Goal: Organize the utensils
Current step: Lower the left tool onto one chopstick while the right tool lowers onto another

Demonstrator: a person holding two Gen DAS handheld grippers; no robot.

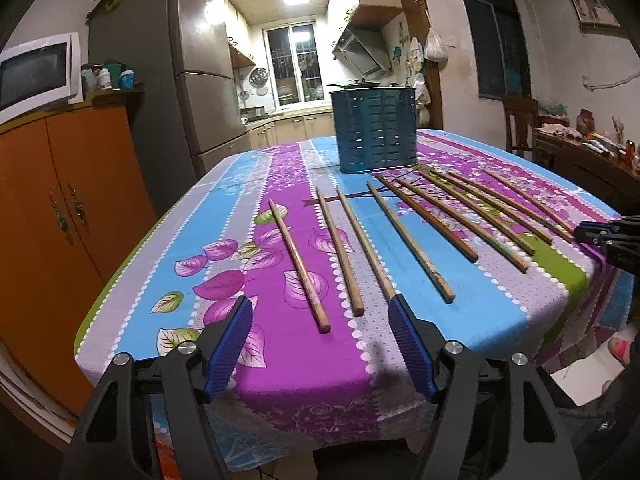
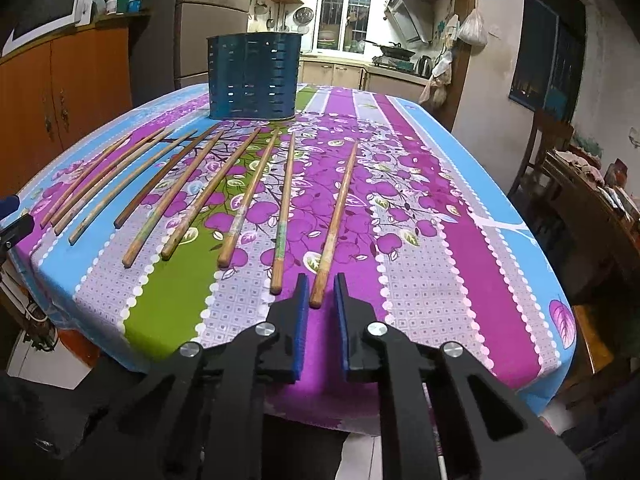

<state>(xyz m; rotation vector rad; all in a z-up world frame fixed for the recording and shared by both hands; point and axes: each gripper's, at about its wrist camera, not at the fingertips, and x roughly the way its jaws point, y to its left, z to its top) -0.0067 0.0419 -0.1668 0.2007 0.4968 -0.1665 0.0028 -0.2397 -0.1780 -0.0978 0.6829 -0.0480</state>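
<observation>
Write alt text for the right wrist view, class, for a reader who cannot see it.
The right gripper, jaws narrowly open, frames the near end of the rightmost chopstick, which lies on a floral tablecloth. Nine more chopsticks fan out to its left, all pointing toward a slotted blue utensil holder standing upright at the table's far side.

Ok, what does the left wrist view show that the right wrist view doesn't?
Left wrist only: the left gripper wide open near the leftmost chopstick, with the right gripper at the frame's right edge.

Right wrist only: the right gripper, jaws narrowed but not closed, straddling the near end of the rightmost chopstick, and the stove corner with a kettle.

Both: the blue slotted utensil holder standing behind the row of chopsticks on the floral tablecloth.
</observation>
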